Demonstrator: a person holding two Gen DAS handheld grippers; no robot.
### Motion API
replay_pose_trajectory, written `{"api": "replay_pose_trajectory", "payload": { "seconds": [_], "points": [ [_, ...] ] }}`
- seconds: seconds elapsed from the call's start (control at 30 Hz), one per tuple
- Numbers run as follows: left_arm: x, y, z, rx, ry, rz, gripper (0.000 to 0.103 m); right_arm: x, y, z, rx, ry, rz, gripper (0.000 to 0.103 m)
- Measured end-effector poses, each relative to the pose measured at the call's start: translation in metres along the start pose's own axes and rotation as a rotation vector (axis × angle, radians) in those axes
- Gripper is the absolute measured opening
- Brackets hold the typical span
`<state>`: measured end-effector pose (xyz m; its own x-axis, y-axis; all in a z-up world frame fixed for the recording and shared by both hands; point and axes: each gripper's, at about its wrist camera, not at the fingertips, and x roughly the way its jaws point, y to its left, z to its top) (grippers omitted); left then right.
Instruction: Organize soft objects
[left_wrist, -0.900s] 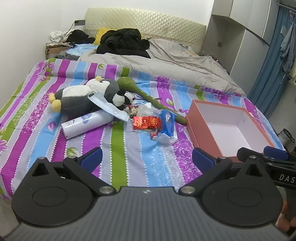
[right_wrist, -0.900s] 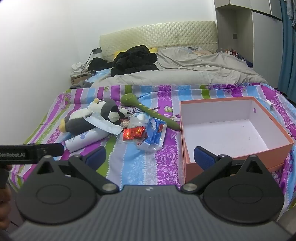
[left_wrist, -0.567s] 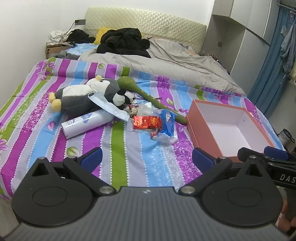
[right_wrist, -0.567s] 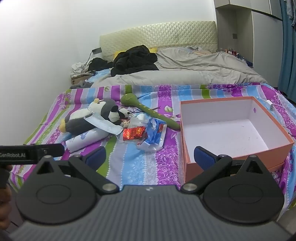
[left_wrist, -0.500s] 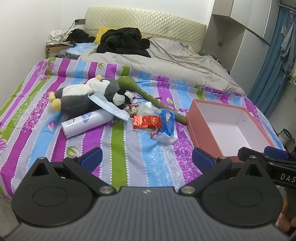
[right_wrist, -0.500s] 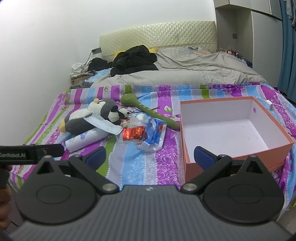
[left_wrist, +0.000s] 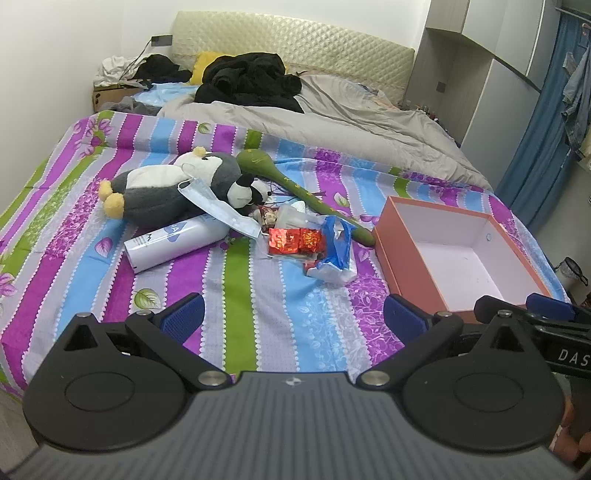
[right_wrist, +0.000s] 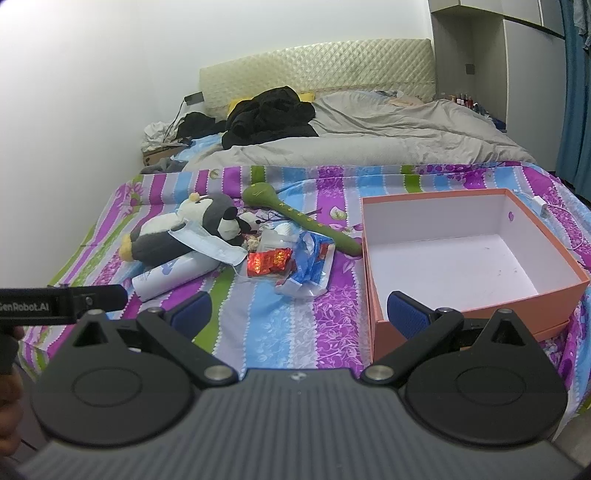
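A grey and white plush penguin (left_wrist: 166, 192) (right_wrist: 173, 236) lies on the striped bedspread with a small panda plush (left_wrist: 247, 194) and a blue face mask (left_wrist: 218, 210) on it. A long green soft toy (left_wrist: 303, 192) (right_wrist: 306, 221) lies beside them. An open orange box (left_wrist: 461, 254) (right_wrist: 458, 258) stands empty at the right. My left gripper (left_wrist: 291, 317) is open and empty, held back from the bed's near edge. My right gripper (right_wrist: 299, 314) is open and empty, near the box's front corner.
A white bottle (left_wrist: 173, 240), red foil packets (left_wrist: 295, 240), a clear packet and a blue and white plastic bag (left_wrist: 332, 254) lie among the toys. A grey duvet (left_wrist: 332, 110) and black clothes (left_wrist: 247, 81) cover the far half of the bed. Cupboards and a blue curtain stand at the right.
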<state>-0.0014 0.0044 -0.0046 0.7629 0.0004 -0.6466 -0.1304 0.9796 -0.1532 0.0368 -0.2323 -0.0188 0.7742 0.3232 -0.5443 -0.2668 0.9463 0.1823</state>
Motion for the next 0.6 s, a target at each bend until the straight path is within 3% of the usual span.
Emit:
{"api": "replay_pose_trajectory", "payload": {
  "seconds": [0.6],
  "points": [
    [0.0017,0.0015,0.0047,-0.017,0.004,-0.003,0.103,-0.0019,-0.006,0.0001,0.003,-0.004,-0.015,0.103]
  ]
}}
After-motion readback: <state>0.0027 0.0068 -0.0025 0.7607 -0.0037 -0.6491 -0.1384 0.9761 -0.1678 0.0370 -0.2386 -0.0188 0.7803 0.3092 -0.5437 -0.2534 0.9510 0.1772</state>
